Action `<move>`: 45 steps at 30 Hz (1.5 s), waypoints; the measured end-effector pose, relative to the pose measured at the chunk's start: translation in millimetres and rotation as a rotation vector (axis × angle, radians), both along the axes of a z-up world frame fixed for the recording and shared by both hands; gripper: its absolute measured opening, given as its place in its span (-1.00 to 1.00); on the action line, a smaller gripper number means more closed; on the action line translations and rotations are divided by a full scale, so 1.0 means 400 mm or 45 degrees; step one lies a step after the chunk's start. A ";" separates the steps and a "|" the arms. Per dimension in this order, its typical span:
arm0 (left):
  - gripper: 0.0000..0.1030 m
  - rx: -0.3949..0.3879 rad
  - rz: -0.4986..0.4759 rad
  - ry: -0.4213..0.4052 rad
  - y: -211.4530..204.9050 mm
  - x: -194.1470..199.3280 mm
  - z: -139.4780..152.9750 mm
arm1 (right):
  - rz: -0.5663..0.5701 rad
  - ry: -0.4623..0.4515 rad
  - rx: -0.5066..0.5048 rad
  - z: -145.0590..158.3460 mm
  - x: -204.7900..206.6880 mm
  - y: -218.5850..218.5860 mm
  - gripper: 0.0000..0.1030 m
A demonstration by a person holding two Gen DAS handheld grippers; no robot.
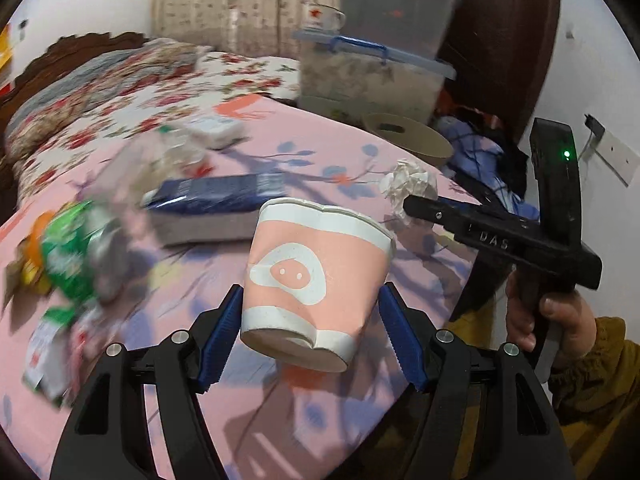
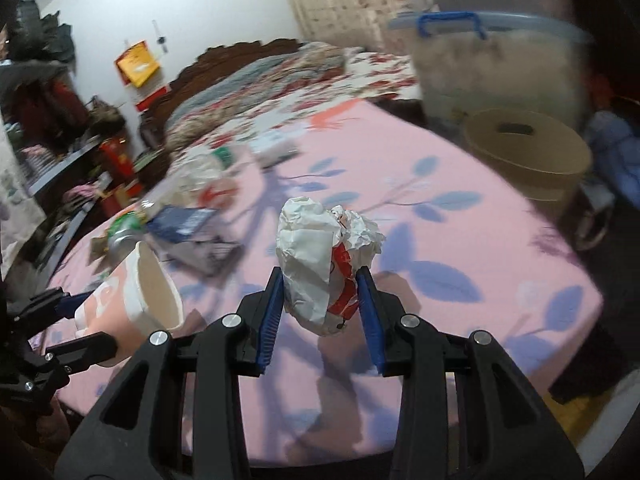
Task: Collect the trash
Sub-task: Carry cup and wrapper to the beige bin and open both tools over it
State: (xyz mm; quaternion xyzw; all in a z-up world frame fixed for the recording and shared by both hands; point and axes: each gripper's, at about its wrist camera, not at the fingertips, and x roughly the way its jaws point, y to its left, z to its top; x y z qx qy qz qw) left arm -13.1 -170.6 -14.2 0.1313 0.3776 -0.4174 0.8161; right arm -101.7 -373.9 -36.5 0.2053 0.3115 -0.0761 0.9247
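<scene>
A pink paper cup with white bands and a white pig-face mark (image 1: 316, 280) sits clamped between the blue ribbed pads of the left hand-held gripper (image 1: 310, 336), lifted off the pink cloth with blue leaf prints (image 1: 320, 140) that covers the surface below. The cup leans, its dented rim tipped away from the camera and its base toward it. In the right wrist view the same cup (image 2: 136, 296) shows at the near left, its open mouth turned to the right.

The right hand-held gripper (image 2: 320, 312) is closed on a crumpled ball of white paper with red print (image 2: 324, 264), held above the pink cloth (image 2: 460, 280). From the left wrist view this wad (image 1: 408, 184) shows at the tip of the right tool, to the right of the cup and farther off.

More litter lies on the far left part of the cloth: a dark blue flat packet (image 1: 216, 196), a green and silver crushed can (image 1: 76, 248), blurred, and some pale wrappers beyond them. A tan cardboard tape reel (image 2: 524, 152) lies at the far right edge of the cloth. Behind it stand stacked clear plastic boxes with blue clip lids (image 1: 376, 56), and a white cup with a red mark (image 1: 324, 16) rests on the lower lid. A flower-print quilt (image 1: 120, 88) covers the bed at the far left.
</scene>
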 end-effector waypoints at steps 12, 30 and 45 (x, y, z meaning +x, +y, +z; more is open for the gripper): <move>0.26 0.079 -0.222 0.079 -0.352 0.111 -0.024 | -0.236 -0.075 0.110 -0.031 -0.040 -0.240 -0.23; 0.61 0.055 -0.222 0.381 -1.000 0.397 -0.073 | -0.499 -0.022 0.119 -0.054 0.104 -0.669 0.30; 0.58 -0.128 -0.168 0.250 -0.540 0.244 0.092 | -0.336 -0.166 0.257 -0.019 0.076 -0.426 0.09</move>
